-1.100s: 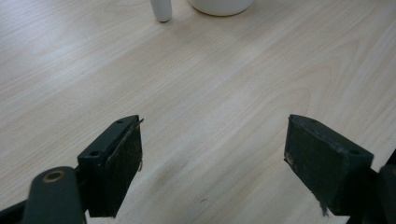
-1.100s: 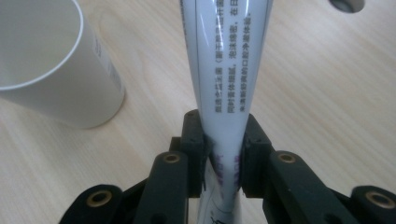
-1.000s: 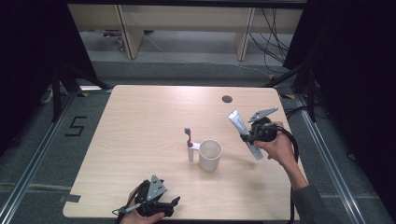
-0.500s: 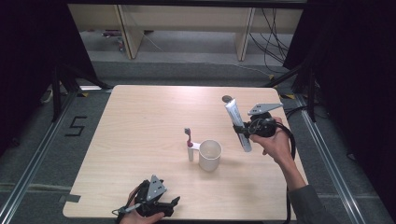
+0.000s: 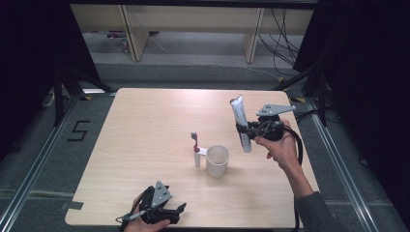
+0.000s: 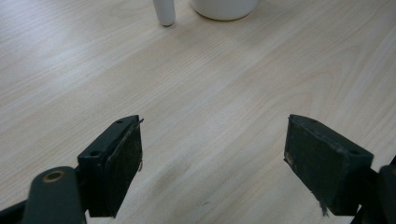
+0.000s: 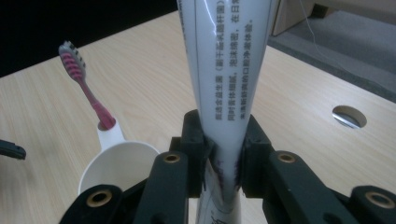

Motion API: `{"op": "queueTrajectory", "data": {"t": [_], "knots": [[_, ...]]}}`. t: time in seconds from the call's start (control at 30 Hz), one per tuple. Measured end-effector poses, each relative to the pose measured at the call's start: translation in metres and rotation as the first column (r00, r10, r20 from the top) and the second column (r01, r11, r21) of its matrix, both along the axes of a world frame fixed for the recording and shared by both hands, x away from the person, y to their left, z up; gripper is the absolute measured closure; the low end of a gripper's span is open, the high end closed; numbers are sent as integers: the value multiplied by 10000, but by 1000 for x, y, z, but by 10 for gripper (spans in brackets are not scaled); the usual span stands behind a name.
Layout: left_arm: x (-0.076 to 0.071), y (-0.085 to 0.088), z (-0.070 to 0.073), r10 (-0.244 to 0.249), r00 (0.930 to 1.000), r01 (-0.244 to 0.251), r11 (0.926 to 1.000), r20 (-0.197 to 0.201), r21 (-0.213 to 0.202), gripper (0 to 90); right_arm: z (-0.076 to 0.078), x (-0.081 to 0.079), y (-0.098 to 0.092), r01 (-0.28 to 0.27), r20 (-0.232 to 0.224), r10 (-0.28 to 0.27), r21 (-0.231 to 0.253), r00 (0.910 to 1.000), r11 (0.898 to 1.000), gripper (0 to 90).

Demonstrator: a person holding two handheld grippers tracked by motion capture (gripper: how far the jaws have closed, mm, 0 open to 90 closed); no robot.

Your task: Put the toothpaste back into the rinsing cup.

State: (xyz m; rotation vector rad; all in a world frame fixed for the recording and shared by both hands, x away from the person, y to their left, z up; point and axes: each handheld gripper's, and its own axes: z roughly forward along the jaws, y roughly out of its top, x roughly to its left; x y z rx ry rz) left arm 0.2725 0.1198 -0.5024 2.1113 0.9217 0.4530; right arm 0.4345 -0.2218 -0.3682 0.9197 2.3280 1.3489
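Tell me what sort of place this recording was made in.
Probably a lab or recording booth, not a home: a bare wooden table on a grey floor, dark curtains at the sides, loose cables behind, and a floor mark "5".

1. The toothpaste tube (image 7: 229,74) is white with lines of dark printed characters down its side.
2. The toothbrush (image 7: 88,93) has a pink handle and pink-and-grey striped bristles.
3. The cup (image 5: 217,160) and its side holder are plain white.
4. The table (image 5: 150,125) is pale wood with fine grain lines.
5. Both grippers' jaws are matte black.
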Motion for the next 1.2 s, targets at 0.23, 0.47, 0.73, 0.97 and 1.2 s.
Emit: {"op": "queueTrajectory", "data": {"t": [0.23, 0.47, 0.73, 0.97, 1.2], "knots": [[0, -1, 0, 52, 10000, -52, 9999, 9, -114, 189, 7, -3, 6, -435, 293, 426, 307, 9987, 9986, 760], [-1, 1, 1, -22, 10000, 21, 10000, 14, 22, 189, 10, -6, 16, -656, 258, 636, 878, 9976, 9940, 760], [0, 0, 2, -9, 10000, 9, 10000, 39, 25, 190, 12, -12, 27, -950, 329, 914, 1328, 9953, 9866, 760], [0, 0, 1, -16, 10000, 16, 10000, 78, 28, 190, 7, -14, 35, -1297, 602, 1220, 1471, 9907, 9806, 759], [-1, 0, 1, -41, 10000, 41, 10000, 58, -25, 189, -1, -14, 40, -1406, 605, 1331, 1455, 9893, 9793, 759]]}}
